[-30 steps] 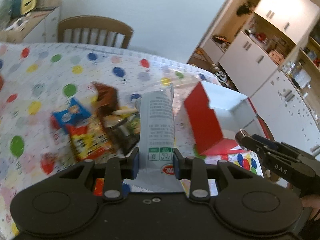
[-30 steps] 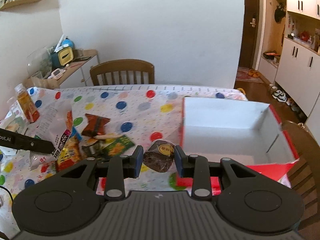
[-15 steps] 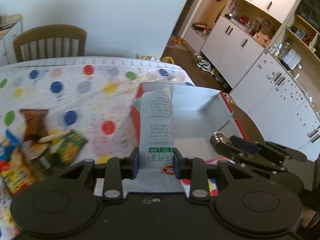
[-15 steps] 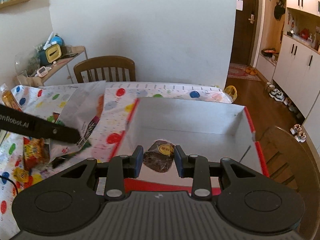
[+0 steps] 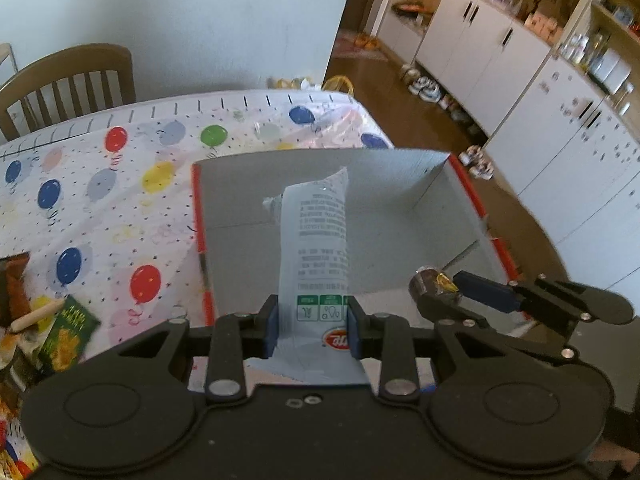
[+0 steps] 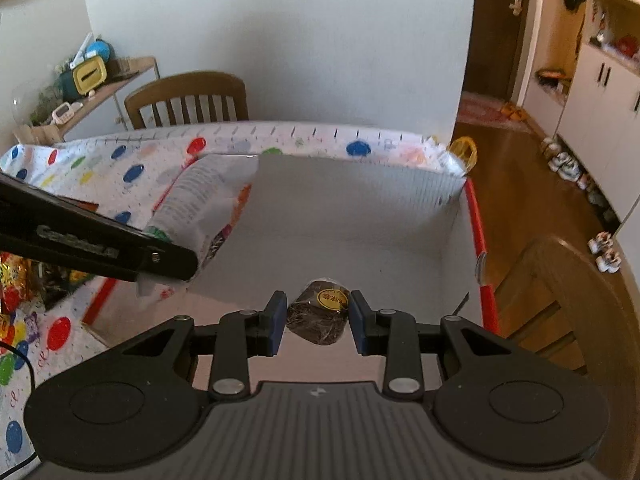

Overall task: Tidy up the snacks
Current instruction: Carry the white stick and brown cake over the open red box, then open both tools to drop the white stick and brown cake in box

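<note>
My left gripper (image 5: 313,330) is shut on a pale grey snack bag (image 5: 316,240) and holds it upright above the open red cardboard box (image 5: 436,184). The bag also shows in the right wrist view (image 6: 202,204), over the box's left wall. My right gripper (image 6: 318,320) is shut on a dark round wrapped cake (image 6: 320,312) with a yellow label, held over the near part of the box (image 6: 474,216). In the left wrist view the right gripper (image 5: 444,290) sits at the box's right side with the cake (image 5: 430,280) in it. The box's grey inside shows nothing in it.
Loose snack packets (image 5: 66,332) lie on the balloon-print tablecloth (image 5: 100,184) left of the box; they also show in the right wrist view (image 6: 16,280). A wooden chair (image 6: 188,98) stands behind the table. Another chair back (image 6: 560,292) is right of the box.
Both grippers have moved farther over the box with their snacks. The snack bag now stands over the box's inside and the cake is over its near part.
</note>
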Motion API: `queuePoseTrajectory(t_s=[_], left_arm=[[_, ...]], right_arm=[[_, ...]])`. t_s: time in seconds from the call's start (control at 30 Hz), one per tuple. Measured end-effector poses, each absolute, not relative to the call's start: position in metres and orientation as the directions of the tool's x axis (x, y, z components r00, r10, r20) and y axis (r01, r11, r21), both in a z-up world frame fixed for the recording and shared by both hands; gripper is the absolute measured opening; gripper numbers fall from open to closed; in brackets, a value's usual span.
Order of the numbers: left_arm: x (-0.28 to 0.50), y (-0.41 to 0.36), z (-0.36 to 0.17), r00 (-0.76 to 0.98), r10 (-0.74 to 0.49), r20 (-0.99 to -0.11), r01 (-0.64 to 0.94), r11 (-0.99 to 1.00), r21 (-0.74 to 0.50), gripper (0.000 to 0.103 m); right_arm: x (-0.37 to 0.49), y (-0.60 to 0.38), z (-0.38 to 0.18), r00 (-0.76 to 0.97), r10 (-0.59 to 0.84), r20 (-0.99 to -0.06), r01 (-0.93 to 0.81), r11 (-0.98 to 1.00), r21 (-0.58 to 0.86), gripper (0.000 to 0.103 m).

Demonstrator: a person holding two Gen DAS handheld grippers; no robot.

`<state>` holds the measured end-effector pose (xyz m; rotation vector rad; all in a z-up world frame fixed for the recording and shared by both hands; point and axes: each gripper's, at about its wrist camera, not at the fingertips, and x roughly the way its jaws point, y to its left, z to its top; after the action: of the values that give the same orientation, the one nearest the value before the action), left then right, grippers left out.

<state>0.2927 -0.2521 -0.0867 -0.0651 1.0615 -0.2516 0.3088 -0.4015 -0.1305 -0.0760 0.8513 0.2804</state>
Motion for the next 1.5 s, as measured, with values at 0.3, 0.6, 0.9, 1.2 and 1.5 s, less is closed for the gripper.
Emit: queuePoseTrajectory(t_s=[0.3,0.6,0.9,1.2,1.5], left_arm=[[0.326,-0.284,-0.132,0.376,-0.161,-0.912,0.166,0.981,-0.105,0.03],[0.341,-0.292,-0.166,0.284,-0.126,-0.95,0.15,0.985,-0.086,0.03],[0.347,-0.297,-0.175,0.249,-0.124,-0.96,0.157,0.984,-0.086,0.032],[0.341,-0.298,-0.169,0.291,-0.118,-0.949,0.178,0.982,-0.068,0.066],[0.321,-0.292,-0.143,0.363,-0.142,-0.921,0.199,0.977,-0.072,0.067]], right_arm=[[0.334,-0.409,-0.166,0.539,0.214,-0.815,-0.297,0.953,0.054,0.032],[0.345,-0.412,-0.188,0.469,0.207,-0.858,-0.308,0.949,0.06,0.033],[0.346,-0.415,-0.194,0.449,0.208,-0.869,-0.305,0.95,0.069,0.033],[0.34,-0.421,-0.183,0.47,0.206,-0.858,-0.276,0.958,0.079,0.049],[0.323,-0.423,-0.154,0.529,0.196,-0.825,-0.247,0.966,0.071,0.06]])
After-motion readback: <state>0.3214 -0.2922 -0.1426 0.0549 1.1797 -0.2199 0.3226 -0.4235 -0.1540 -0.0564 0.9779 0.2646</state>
